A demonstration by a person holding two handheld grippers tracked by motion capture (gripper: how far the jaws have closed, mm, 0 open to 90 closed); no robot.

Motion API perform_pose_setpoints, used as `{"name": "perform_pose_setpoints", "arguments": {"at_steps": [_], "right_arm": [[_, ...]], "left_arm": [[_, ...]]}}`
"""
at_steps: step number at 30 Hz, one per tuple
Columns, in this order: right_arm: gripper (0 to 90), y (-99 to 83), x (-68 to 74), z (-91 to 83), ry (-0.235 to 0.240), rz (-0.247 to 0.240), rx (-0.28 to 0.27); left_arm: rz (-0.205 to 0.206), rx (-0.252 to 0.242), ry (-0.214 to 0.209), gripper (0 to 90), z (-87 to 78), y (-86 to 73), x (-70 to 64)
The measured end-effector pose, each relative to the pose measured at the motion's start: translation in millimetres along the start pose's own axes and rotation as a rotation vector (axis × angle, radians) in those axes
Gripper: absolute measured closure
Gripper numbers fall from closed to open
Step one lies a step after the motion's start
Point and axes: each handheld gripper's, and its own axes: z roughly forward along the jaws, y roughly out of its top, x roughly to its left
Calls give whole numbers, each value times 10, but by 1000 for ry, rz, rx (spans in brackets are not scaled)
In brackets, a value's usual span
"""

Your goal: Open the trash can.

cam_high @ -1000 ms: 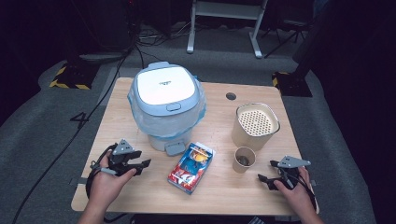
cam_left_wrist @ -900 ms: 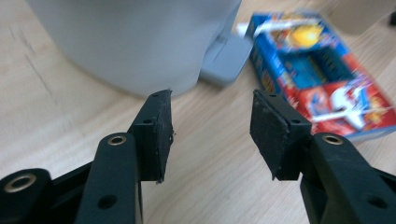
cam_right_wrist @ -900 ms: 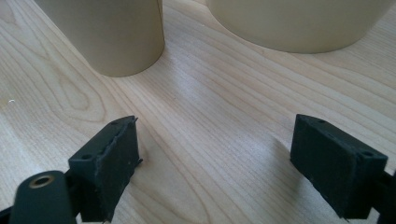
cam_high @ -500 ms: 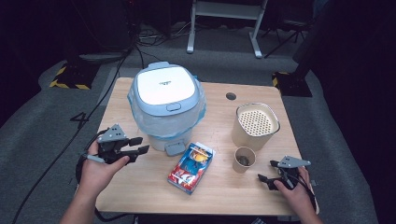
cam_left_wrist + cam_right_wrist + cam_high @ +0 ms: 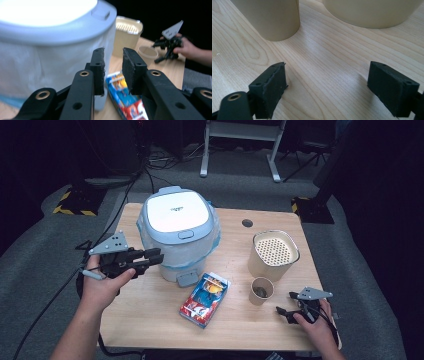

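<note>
Two grippers are working over the table (image 5: 150, 320), and the left gripper (image 5: 159, 256) is the one that matters now. It is hovering off the table at the left edge, its jaws pointing across toward the cooker (image 5: 178, 236) — the big white-lidded pot wrapped in clear film that is standing at the back left of the table. In the left gripper view the jaws are standing a narrow gap apart, holding nothing, with the cooker's wall (image 5: 50, 62) lying just ahead and to their left. From above the tips are looking very near the cooker's left side; whether they are touching it I cannot tell.

The right gripper (image 5: 283, 312) is resting low at the front right corner, jaws spread wide and empty — the right gripper view is showing bare wood between them, with the cup (image 5: 272, 17) and the canister (image 5: 372, 12) ahead. It is sitting well apart from the cooker, so the left hand is plainly the nearer one.

The cooker is standing upright, its lid (image 5: 179, 214) flat on top and the latch button (image 5: 185, 234) facing the person. That button is lying to the right of the left jaws and slightly above them, so the next move probably calls for swinging the gripper round the front. A snack packet (image 5: 205, 299) is lying just before the cooker's base, beside the cup (image 5: 261, 291).
</note>
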Motion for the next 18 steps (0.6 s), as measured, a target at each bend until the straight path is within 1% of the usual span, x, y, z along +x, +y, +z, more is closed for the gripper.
{"name": "perform_pose_setpoints", "arguments": {"at_steps": [3,4,7,10,11,14,15,18], "right_arm": [[155,0,-1,0,-1,-1,0],[155,0,-1,0,-1,-1,0],[155,0,-1,0,0,0,1],[155,0,-1,0,0,-1,1],[155,0,0,0,-1,0,0],[155,0,1,1,0,0,-1],[155,0,1,1,0,0,-1],[155,-1,1,1,-1,0,-1]], "left_arm": [[8,-44,-24,765,13,91,12],[8,-44,-24,772,13,91,12],[18,-61,-42,789,38,176,19],[20,-68,-42,809,69,238,30],[28,-69,-40,820,95,280,45],[36,-62,-41,831,127,322,56],[43,-63,-45,838,161,365,69],[47,-63,-50,857,198,406,78]]}}
